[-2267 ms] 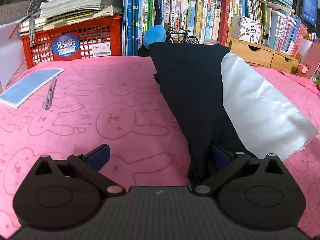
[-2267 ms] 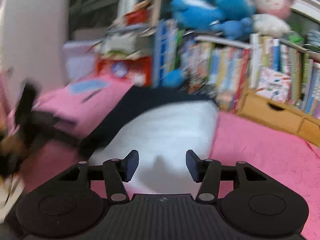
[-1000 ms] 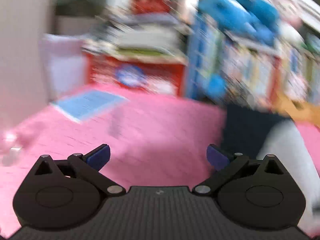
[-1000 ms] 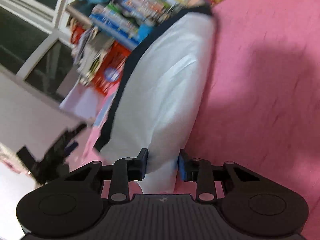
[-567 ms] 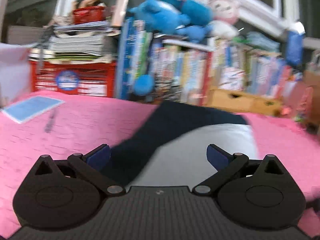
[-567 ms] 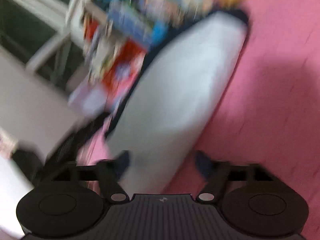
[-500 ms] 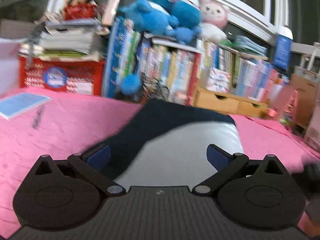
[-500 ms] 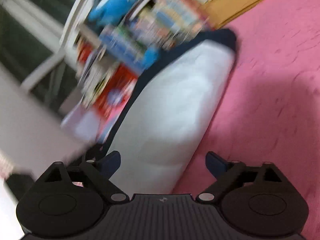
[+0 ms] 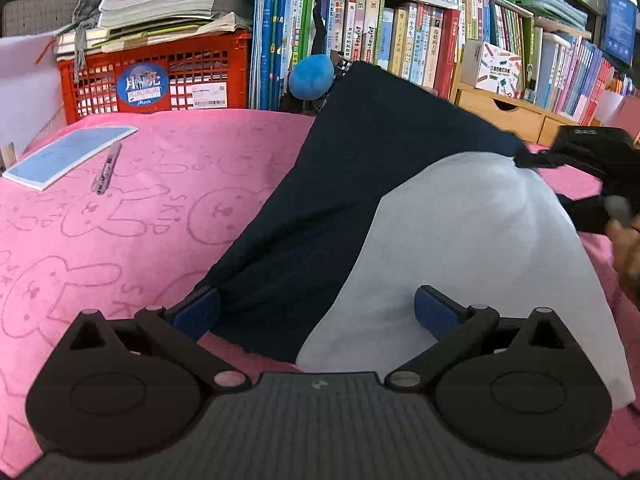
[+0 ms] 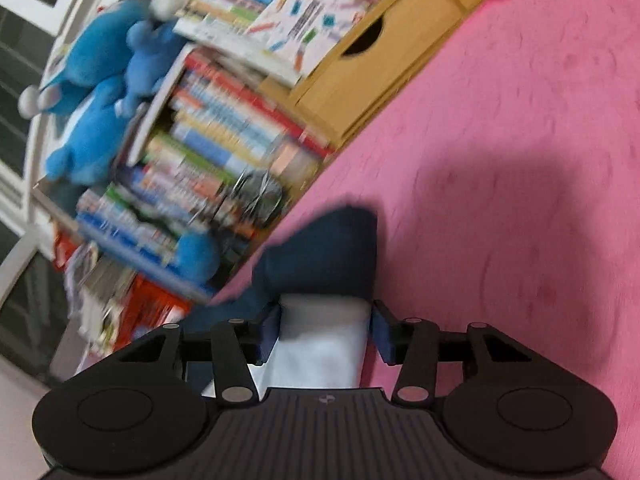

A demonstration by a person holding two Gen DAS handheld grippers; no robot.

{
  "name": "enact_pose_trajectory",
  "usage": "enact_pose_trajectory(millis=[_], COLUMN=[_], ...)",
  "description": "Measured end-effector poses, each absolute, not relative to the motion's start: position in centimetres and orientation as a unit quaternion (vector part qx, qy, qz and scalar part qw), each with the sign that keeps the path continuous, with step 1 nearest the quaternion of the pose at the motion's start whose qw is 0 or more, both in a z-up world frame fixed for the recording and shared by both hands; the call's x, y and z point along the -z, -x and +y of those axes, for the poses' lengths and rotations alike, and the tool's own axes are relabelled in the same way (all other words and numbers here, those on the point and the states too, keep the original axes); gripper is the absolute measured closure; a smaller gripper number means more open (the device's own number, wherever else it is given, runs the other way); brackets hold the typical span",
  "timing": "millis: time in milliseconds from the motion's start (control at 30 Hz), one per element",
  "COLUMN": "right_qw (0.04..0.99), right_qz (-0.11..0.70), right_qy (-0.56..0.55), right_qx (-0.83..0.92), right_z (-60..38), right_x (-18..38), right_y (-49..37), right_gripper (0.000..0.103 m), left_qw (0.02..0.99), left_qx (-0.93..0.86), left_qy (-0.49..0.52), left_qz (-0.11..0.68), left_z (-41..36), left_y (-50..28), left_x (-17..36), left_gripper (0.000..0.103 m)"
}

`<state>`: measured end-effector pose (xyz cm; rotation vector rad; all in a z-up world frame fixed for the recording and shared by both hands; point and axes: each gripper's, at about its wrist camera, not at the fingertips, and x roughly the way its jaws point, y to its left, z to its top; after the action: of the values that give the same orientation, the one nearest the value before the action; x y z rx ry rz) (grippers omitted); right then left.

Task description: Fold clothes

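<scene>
Pink blanket carries the navy-and-white garment. Left gripper tilts down, jaws wide over its near hem; right gripper is closing around its far edge.

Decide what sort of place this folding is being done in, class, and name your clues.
Probably a child's bedroom or study at home: a pink bunny-print cover lies under the garment, packed bookshelves stand behind, and blue plush toys sit on top.
</scene>
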<state>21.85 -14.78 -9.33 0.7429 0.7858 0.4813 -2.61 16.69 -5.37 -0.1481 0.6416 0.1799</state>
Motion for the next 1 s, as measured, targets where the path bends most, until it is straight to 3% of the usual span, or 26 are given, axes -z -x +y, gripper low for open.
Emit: enact_pose_trajectory(millis=[100, 167, 300, 433, 700, 767, 867, 933, 1000], right_qw=[0.917, 0.942, 0.907, 0.853, 0.884, 0.888, 0.891, 0.888, 0.884], right_qz=[0.301, 0.255, 0.243, 0.271, 0.338, 0.347, 0.319, 0.285, 0.258], right_qy=[-0.237, -0.172, -0.015, 0.091, 0.064, 0.094, 0.056, 0.030, 0.034], right_qx=[-0.114, -0.132, -0.344, -0.438, -0.317, -0.287, -0.318, -0.360, -0.388], right_z=[-14.7, -13.4, -5.5, 3.6, 7.4, 7.9, 5.2, 2.4, 0.3], right_x=[5.9, 3.4, -0.2, 1.3, 6.5, 6.6, 4.8, 3.4, 2.5], right_y=[-21.2, -19.1, -13.8, -12.4, -24.7, -25.1, -22.9, -20.2, -17.4], right_gripper=[0.053, 0.053, 0.053, 0.053, 0.056, 0.052, 0.046, 0.034, 0.033], left_qw=[0.943, 0.942, 0.942, 0.941, 0.941, 0.941, 0.942, 0.942, 0.943], left_qx=[-0.087, -0.088, -0.090, -0.093, -0.088, -0.087, -0.085, -0.084, -0.084], left_qy=[0.079, 0.082, 0.079, 0.071, 0.076, 0.078, 0.085, 0.091, 0.094], left_qz=[0.313, 0.312, 0.314, 0.318, 0.318, 0.317, 0.314, 0.311, 0.309], left_z=[16.9, 17.0, 16.9, 16.7, 16.9, 17.0, 17.1, 17.3, 17.3], left_y=[2.6, 2.6, 2.4, 2.3, 2.3, 2.4, 2.5, 2.6, 2.7], left_x=[5.3, 5.3, 5.3, 5.3, 5.4, 5.3, 5.3, 5.3, 5.3], left_gripper=[0.000, 0.000, 0.000, 0.000, 0.000, 0.000, 0.000, 0.000, 0.000])
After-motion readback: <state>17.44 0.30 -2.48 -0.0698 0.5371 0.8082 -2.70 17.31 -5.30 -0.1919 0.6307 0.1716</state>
